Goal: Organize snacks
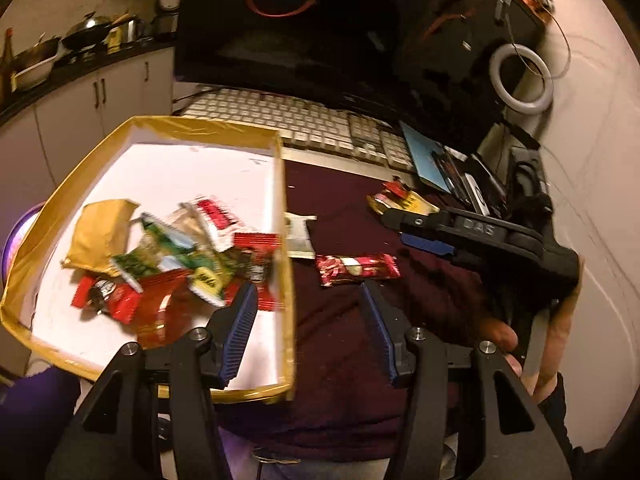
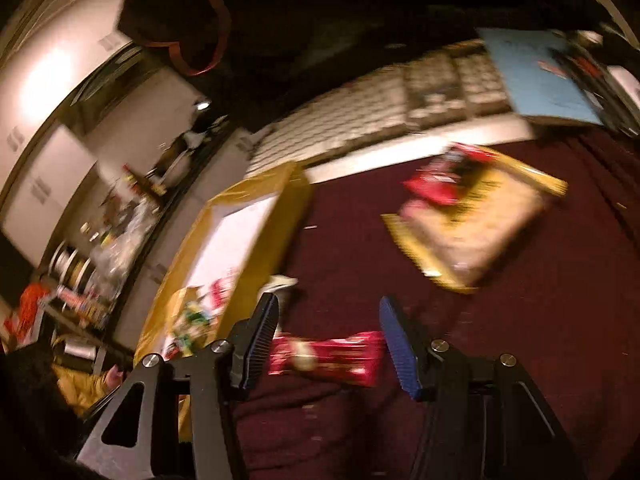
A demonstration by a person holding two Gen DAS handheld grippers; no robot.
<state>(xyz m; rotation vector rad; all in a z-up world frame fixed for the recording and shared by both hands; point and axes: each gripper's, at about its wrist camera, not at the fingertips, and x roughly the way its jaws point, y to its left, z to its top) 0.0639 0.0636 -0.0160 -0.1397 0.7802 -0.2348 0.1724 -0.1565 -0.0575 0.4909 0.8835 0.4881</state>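
A gold-rimmed white box holds several snack packets. It also shows in the blurred right wrist view. A red snack bar lies on the maroon cloth beside the box. A white packet lies against the box wall. A yellow packet with a small red one lies farther right. My left gripper is open and empty, straddling the box's right wall. My right gripper is open over the cloth; in its own view the red bar lies between its fingers, and the yellow packet lies ahead.
A white keyboard and a black monitor stand behind the cloth. A blue notebook, pens and black gear crowd the right. A white ring light stands at the back right. Kitchen counters with pans lie to the left.
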